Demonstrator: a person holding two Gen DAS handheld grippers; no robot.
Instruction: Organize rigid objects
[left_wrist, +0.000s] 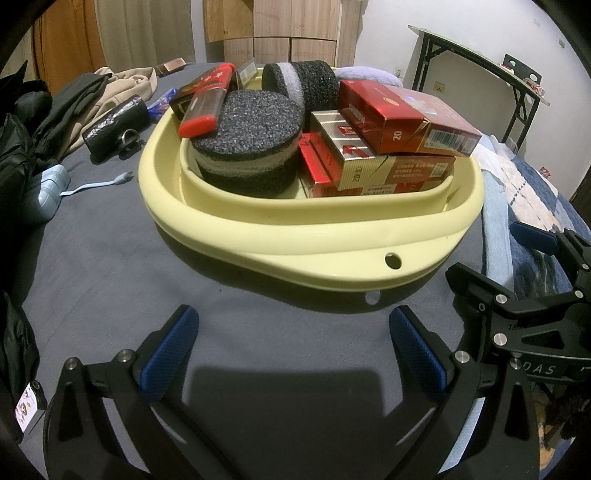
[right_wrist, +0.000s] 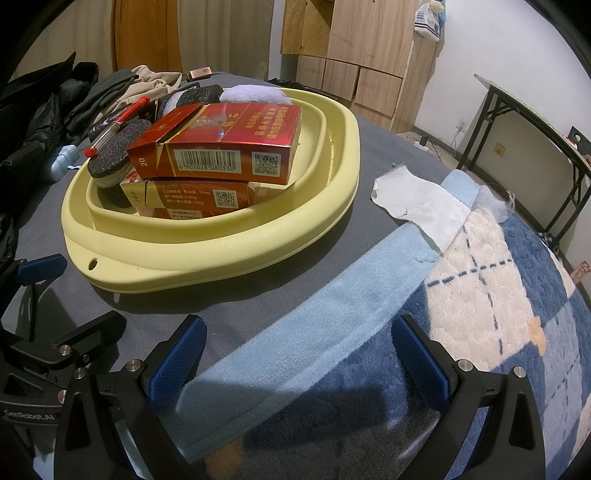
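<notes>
On the bed, left edge to right edge:
clothes: dark and beige pile (left_wrist: 74, 99) at the far left edge of the grey sheet (left_wrist: 110, 266)
black pouch: (left_wrist: 114, 125) just beside the pile, near the basin
blue cable: (left_wrist: 99, 184) on the sheet left of the basin
left gripper: (left_wrist: 291, 350) released, jaws spread wide, nothing between them, hanging over bare sheet just short of the basin's near rim
basin: pale yellow (left_wrist: 332, 236), mid-bed, flat on the sheet, hole in the near rim
basin contents, left: red lighter (left_wrist: 207, 99) lying tilted on a round grey sponge (left_wrist: 247, 140)
basin contents, back: second dark sponge (left_wrist: 310, 85) on its side
basin contents, right: red cigarette box (left_wrist: 402, 118) on top of a gold-and-red box (left_wrist: 369, 162), a third box under those
right gripper: (right_wrist: 299, 354) released, jaws wide, empty, over the light blue border of the blanket (right_wrist: 480, 314), right of the basin
white cloth: (right_wrist: 417, 203) on the blanket's far edge, apart from the basin
folding table: (right_wrist: 535, 129) off the bed by the wall, far right
</notes>
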